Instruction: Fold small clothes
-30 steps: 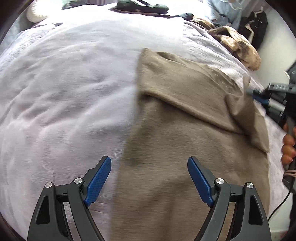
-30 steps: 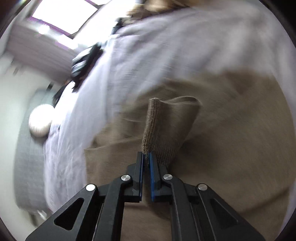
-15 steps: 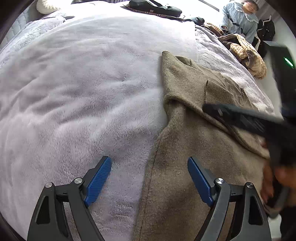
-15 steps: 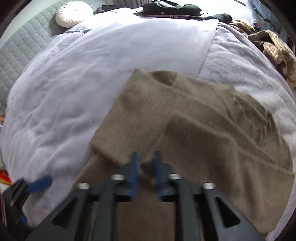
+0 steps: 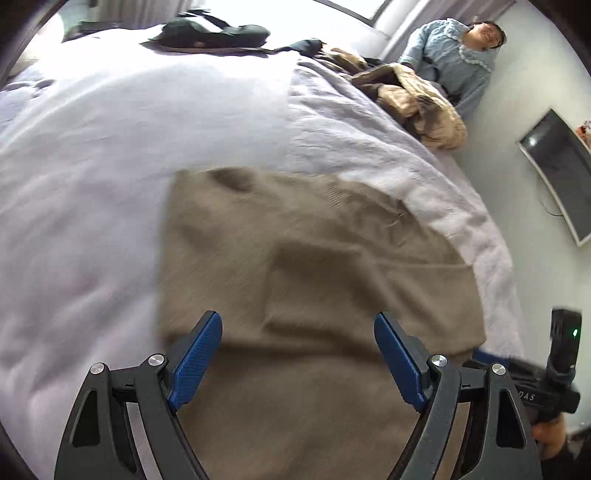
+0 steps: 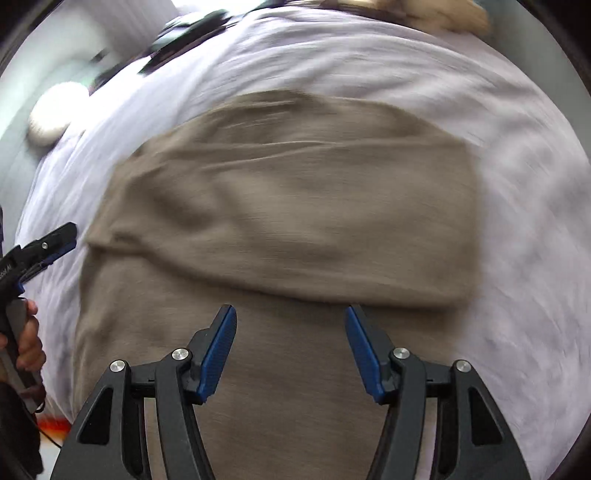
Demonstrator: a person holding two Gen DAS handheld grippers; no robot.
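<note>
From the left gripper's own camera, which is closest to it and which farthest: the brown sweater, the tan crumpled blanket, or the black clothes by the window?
1. Brown sweater: right below the left gripper, on the bed.
2. Tan crumpled blanket: farther off, at the bed's right edge.
3. Black clothes: farthest, at the bed's far end.

left wrist: steeply down, close | right wrist: steeply down, close | shared: brown garment [image 5: 314, 280] on bed [image 5: 110, 147]
</note>
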